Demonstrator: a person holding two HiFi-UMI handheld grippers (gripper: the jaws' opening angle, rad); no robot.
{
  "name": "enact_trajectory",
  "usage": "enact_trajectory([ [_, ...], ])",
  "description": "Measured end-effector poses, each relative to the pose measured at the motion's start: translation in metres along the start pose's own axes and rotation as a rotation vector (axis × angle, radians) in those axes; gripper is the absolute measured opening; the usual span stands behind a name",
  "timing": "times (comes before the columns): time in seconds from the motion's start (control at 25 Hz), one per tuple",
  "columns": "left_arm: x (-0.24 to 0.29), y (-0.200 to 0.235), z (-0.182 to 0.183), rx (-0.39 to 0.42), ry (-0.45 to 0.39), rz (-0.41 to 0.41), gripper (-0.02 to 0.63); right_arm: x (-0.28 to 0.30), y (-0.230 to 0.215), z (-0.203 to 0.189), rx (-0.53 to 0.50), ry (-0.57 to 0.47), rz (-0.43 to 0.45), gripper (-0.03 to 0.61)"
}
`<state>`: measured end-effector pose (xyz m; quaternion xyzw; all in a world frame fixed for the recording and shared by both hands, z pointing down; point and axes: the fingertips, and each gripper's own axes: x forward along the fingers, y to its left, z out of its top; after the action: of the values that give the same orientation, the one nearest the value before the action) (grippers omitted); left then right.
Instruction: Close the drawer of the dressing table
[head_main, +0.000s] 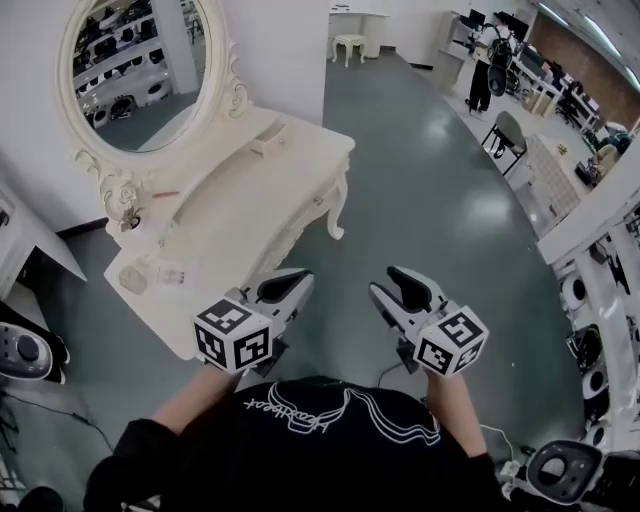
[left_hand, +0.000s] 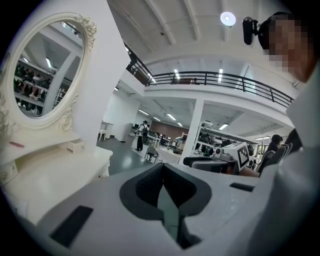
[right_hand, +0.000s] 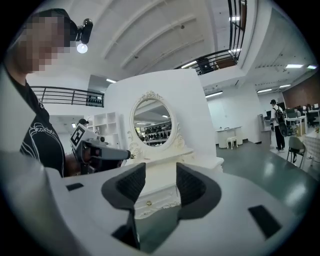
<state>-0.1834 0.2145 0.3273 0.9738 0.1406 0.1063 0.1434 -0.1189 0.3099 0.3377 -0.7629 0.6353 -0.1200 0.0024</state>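
Note:
The white dressing table (head_main: 250, 190) with an oval mirror (head_main: 140, 70) stands at the upper left of the head view. Through the right gripper view I see its drawer front with a small gold knob (right_hand: 149, 203); whether it stands out from the table I cannot tell. My left gripper (head_main: 288, 285) hovers just off the table's front edge, its pads (left_hand: 150, 187) meeting with nothing between them. My right gripper (head_main: 395, 285) hangs over the floor to the right, apart from the table, jaws open and empty, framing the drawer front (right_hand: 156, 182).
Small bottles and jars (head_main: 150, 272) sit on the tabletop's near end, and a little drawer box (head_main: 270, 138) at its far end. Grey floor stretches right of the table. A person (head_main: 490, 65), a chair (head_main: 508, 130) and a stool (head_main: 350, 45) are far off.

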Motion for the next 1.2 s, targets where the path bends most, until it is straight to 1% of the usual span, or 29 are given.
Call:
enact_trajectory([
  [0.12,0.010,0.002,-0.001,0.001,-0.024,0.039,0.005,-0.002,-0.012,-0.003,-0.024,0.010,0.010,0.198],
  [0.28,0.019,0.013,-0.002,-0.025,-0.037,0.063,0.003,0.006,-0.024,-0.010,-0.038,0.028,0.033,0.209],
  [0.4,0.023,0.027,-0.003,-0.043,-0.036,0.085,0.005,0.021,-0.032,-0.016,-0.027,0.043,0.053,0.212],
  [0.6,0.043,0.062,0.002,-0.061,-0.034,0.105,0.005,0.057,-0.056,-0.013,0.017,0.053,0.087,0.216],
  [0.76,0.068,0.109,0.012,-0.076,-0.031,0.114,0.005,0.103,-0.088,-0.007,0.026,0.069,0.096,0.218],
  [1.04,0.125,0.217,0.042,-0.129,-0.037,0.148,0.003,0.203,-0.159,0.008,0.041,0.118,0.110,0.219],
  [1.2,0.153,0.280,0.050,-0.143,-0.020,0.183,0.005,0.267,-0.196,0.019,0.050,0.145,0.119,0.219],
])
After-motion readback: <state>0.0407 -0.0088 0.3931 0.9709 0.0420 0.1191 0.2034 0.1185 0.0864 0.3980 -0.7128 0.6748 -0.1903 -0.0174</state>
